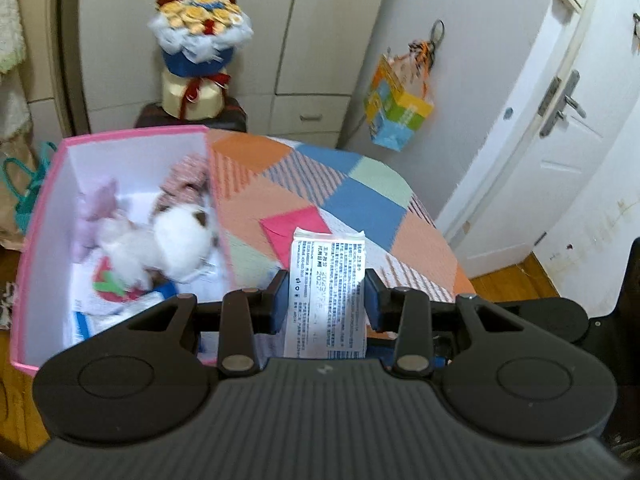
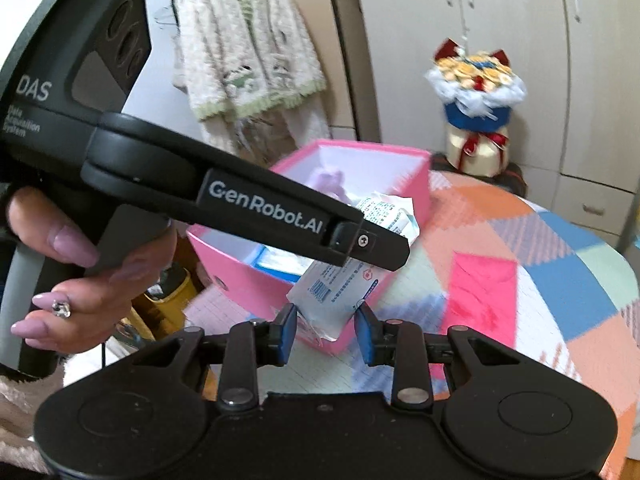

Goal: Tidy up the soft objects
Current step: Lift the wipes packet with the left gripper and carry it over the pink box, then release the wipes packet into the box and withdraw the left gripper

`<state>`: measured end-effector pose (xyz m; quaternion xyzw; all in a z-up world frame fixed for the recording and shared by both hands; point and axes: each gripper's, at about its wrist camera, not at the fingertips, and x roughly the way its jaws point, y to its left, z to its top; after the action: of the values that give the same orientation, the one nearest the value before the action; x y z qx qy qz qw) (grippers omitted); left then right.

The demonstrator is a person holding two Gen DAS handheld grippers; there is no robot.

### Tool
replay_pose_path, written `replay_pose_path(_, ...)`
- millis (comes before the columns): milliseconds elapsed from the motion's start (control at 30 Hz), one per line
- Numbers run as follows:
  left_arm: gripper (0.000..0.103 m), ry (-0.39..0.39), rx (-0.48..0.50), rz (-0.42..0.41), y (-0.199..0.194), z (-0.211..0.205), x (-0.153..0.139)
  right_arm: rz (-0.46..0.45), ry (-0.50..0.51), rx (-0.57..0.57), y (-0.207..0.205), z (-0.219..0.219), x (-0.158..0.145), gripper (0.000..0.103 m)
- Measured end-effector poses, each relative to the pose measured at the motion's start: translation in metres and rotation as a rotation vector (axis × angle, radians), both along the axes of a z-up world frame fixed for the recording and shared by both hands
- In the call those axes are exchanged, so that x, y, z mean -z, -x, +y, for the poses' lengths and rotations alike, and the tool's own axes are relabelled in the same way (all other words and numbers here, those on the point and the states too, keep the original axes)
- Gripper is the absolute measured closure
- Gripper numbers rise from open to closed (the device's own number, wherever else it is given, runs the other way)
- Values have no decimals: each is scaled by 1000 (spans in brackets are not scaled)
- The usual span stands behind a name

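Two black grippers are at work over the round table with its patchwork cloth of orange, blue, green and pink patches [image 1: 360,196], and the open pink cardboard box with white inner walls [image 1: 48,208] sits on the table's edge. The left gripper [image 1: 326,300] is clamped on a white printed plastic packet [image 1: 326,280], blue pads pressed against both its sides, and the packet stands up between the fingers just beside the box's near corner, over the cloth. From the right wrist view that same packet [image 2: 340,284] hangs crumpled at the tip of the left gripper [image 2: 380,246], right at the pink box's [image 2: 248,284] front wall, partly above the opening. The right gripper [image 2: 326,330] sits with its blue-padded fingers apart, nothing between them, low and just in front of the box, with the packet's lower end close above the gap. Down inside the box: a fluffy white plush toy with brown ears [image 1: 180,236], a pale lilac plush toy [image 1: 96,212] against the left wall, a pink-and-white checked soft piece [image 1: 184,178] at the back, and more flat packets [image 1: 116,308] on the floor, all a bit blurred. A bright pink envelope [image 1: 296,226] lies flat on the cloth to the right of the box. Behind the table, a blue-and-cream bouquet topped with small figures [image 1: 198,40] stands on a dark stool.
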<state>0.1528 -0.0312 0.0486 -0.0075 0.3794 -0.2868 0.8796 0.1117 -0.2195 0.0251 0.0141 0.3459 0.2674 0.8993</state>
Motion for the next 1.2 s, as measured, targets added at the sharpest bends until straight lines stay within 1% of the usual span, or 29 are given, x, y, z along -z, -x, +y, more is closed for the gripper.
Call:
replay_pose_path(200, 66, 23, -64, -38, -13, 40, -8, -36, -14, -51, -18, 33, -11, 67)
replay_pose_path(367, 66, 37, -137, -30, -42, 73, 1, -37, -28, -99, -43, 60, -11, 67)
replay_pose_path(467, 66, 39, -173, -12, -59, 90, 12, -6, -63, -123, -60, 74, -5, 67)
replay_pose_path(567, 66, 29, -207, 8, -77, 103, 27, 28, -60, -143, -78, 89, 4, 67)
replay_pose_path(800, 66, -3, -239, 53, -106, 114, 61, 110, -9, -162, -112, 116, 32, 67)
replay_pose_path(933, 65, -15, -254, 63, -117, 116, 71, 137, 14, -148, -124, 125, 42, 66)
replay_pose_path(1000, 62, -38, -273, 49, -118, 116, 73, 136, 47, -144, -126, 129, 43, 65)
replay_pose_path(1033, 61, -62, -278, 28, -116, 116, 72, 122, 80, -137, -124, 132, 43, 61)
replay_pose_path(1067, 58, -89, -282, 4, -112, 115, 70, 104, 114, -130, -121, 134, 42, 52)
replay_pose_path(1100, 55, -104, -286, -15, -108, 116, 68, 82, 147, -127, -117, 135, 41, 47)
replay_pose_path(1133, 50, -108, -290, -34, -104, 117, 65, 65, 166, -125, -113, 135, 39, 39)
replay_pose_path(1200, 48, -92, -286, -49, -96, 120, 58, 43, 173, -125, -105, 132, 34, 37)
